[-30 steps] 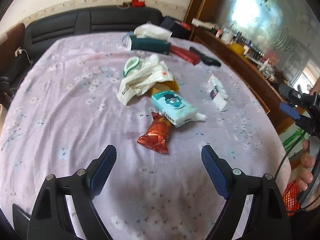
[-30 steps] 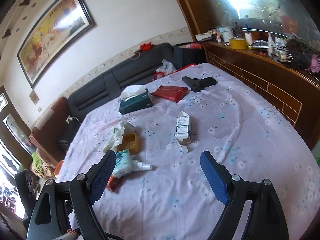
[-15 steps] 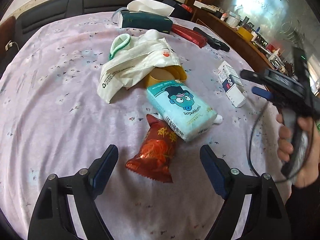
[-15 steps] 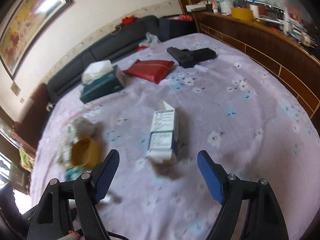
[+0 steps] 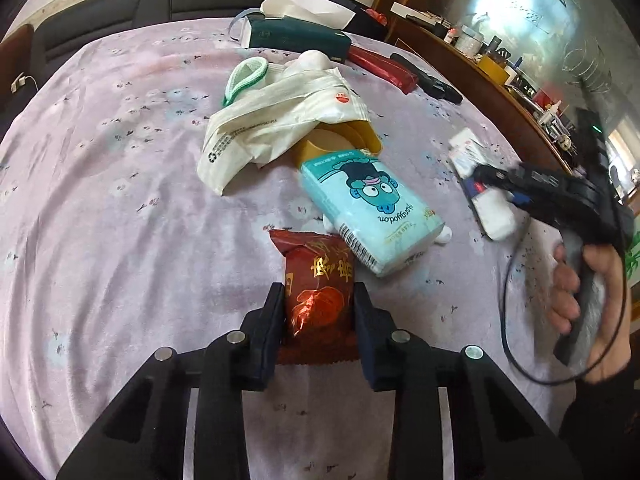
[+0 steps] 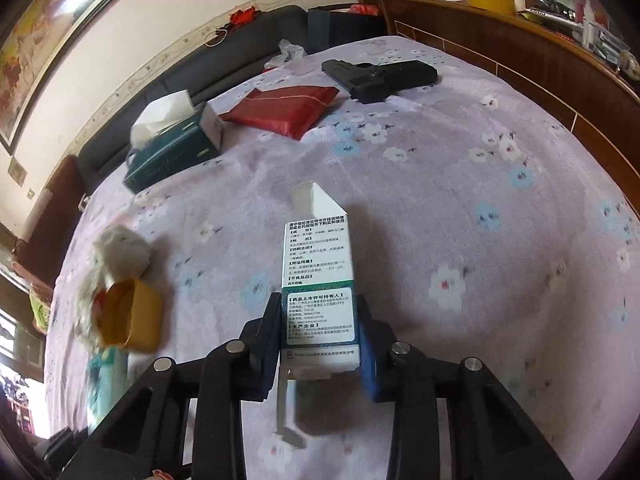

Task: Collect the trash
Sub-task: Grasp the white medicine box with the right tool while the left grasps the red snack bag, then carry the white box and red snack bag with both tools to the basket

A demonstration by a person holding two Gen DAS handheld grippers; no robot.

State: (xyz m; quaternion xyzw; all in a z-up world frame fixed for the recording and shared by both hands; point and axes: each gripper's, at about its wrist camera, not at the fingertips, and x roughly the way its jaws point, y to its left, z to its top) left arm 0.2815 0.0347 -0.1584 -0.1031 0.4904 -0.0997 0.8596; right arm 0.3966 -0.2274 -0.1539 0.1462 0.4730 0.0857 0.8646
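With both claws having just been closing, each one had trash between its pads. Left claw point(image 5: 319, 300) was clamped on the near end of the red snack bag point(image 5: 318, 280), which still lay on the tabletop point(image 5: 120, 200) with its far edge tucked right under the blue tissue pack point(image 5: 372, 208). Right claw point(image 6: 319, 316) was pinched on the low end of the white medicine box point(image 6: 318, 272), the box pointing away from the claw across the flowery cloth.

Further out sat the white plastic bag point(image 5: 272, 120) draped over a yellow cup point(image 5: 348, 140), then the green tissue box point(image 6: 172, 148), a red pouch point(image 6: 284, 108) and a black pistol-shaped thing point(image 6: 380, 74) near the far edge.

Where it could go sideways, I reckon: the snack bag is crinkly foil and gripped only at one end, so it might slip out on the lift, or drag the tissue pack along. The medicine box looked open with a flap hanging loose, so squeezing could crush it or spill whatever's inside.
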